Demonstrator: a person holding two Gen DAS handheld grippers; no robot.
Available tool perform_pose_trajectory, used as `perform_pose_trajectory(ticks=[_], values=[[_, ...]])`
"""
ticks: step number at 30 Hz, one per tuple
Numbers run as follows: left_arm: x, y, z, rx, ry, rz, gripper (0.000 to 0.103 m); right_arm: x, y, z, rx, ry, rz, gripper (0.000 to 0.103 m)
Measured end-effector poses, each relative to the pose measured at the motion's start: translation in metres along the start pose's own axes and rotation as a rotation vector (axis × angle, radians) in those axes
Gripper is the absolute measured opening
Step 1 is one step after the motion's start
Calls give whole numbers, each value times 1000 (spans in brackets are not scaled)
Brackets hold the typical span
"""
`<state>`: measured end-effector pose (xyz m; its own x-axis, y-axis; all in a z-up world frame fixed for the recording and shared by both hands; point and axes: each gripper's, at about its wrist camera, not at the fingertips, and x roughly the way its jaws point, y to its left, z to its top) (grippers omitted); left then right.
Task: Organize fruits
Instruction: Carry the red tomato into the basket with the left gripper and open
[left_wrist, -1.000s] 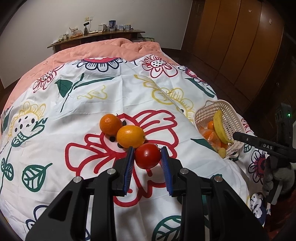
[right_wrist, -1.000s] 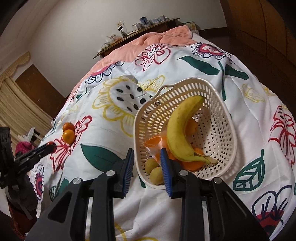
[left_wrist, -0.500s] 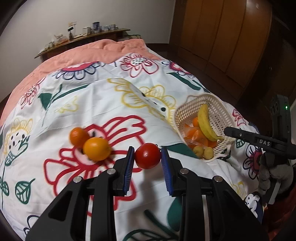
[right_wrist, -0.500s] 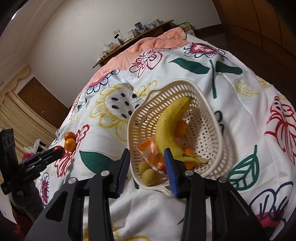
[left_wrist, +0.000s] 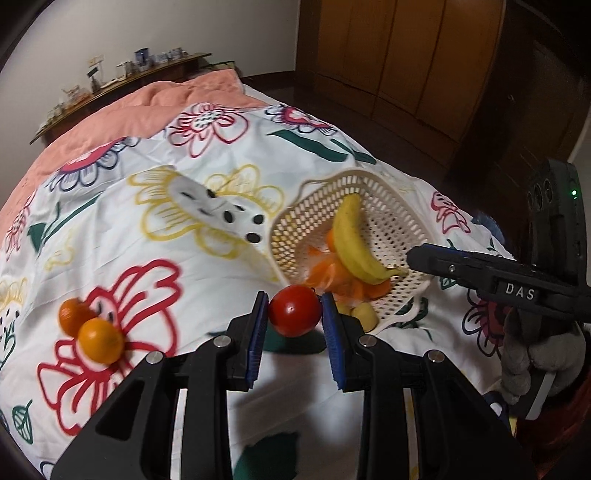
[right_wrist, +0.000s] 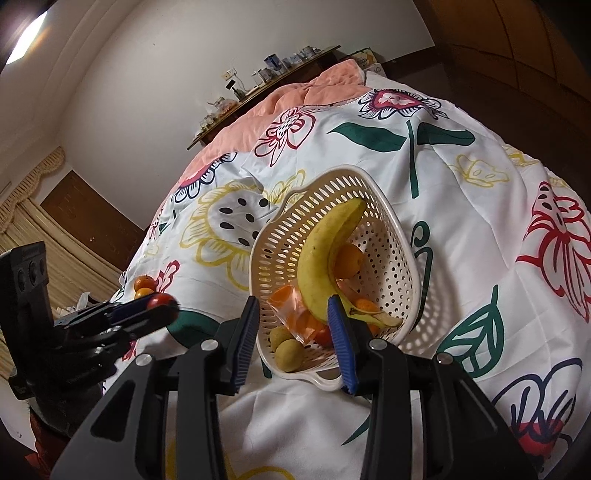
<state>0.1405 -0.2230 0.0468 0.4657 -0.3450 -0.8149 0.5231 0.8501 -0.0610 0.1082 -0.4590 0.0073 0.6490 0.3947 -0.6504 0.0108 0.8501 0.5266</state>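
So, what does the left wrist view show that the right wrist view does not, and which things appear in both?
Only the left wrist view shows the dark wooden wardrobe doors and the left gripper head-on, shut on the round red tomato. Only the right wrist view shows the beige pleated curtain, the brown door and the right gripper, open at the near rim of the cream perforated plastic basket. Both show that basket, the yellow banana, the two oranges on the flowered bedspread and the tomato.

Banana in basket, oranges well left on bedspread
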Motion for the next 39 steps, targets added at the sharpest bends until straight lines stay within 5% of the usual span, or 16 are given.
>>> perform_pose_trajectory(ticks=[20,23,31,37,39], values=[[29,-13,19,-39,24,-85,32,-1,-17,-1,45,-11,3,45],[28,-8,20,-69,15,-95,44,-1,-15,-2,41,-10,5,45],[26,-1,18,-101,1,-102,44,-1,-12,-2,34,-9,12,45],[22,7,16,-127,-12,-87,60,1,-7,-4,27,-1,19,46],[22,9,16,-136,-10,-76,72,2,-5,-5,25,1,20,46]])
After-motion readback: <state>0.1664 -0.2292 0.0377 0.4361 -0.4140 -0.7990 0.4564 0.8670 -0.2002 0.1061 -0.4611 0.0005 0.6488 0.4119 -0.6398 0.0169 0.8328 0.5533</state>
